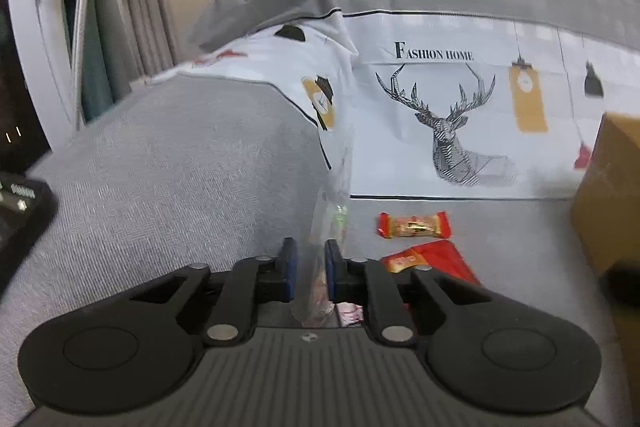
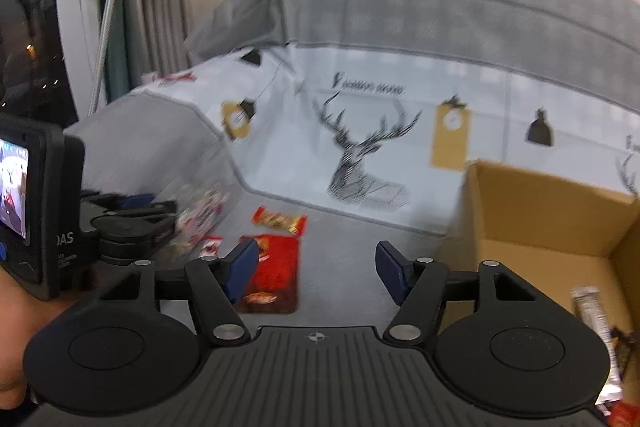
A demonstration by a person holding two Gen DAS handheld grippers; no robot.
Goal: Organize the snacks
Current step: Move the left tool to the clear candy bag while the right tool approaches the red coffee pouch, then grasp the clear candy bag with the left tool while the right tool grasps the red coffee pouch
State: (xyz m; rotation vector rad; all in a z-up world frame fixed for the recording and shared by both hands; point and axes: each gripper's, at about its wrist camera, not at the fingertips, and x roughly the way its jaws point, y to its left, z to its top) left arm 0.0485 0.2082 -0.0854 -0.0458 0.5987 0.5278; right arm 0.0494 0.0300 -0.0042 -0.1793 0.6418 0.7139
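While left tongs (image 1: 311, 269) pinch clear bag (image 1: 334, 203), nearly closed, bag stands up between blue pads, pink-white snacks blurred inside. Right tongs (image 2: 316, 269) open wide, nothing between pads, over grey sofa seat (image 2: 344, 267). Red packet (image 2: 276, 267) flat on seat just beside its left pad; red-gold candy (image 2: 280, 221) behind it. Cardboard box (image 2: 540, 211) at right, wrapped bar (image 2: 592, 311) inside. Deer-print cover (image 1: 452, 123) behind.

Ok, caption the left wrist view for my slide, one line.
Left gripper pinches a clear plastic bag on the grey sofa, beside two red snack packets and a cardboard box.
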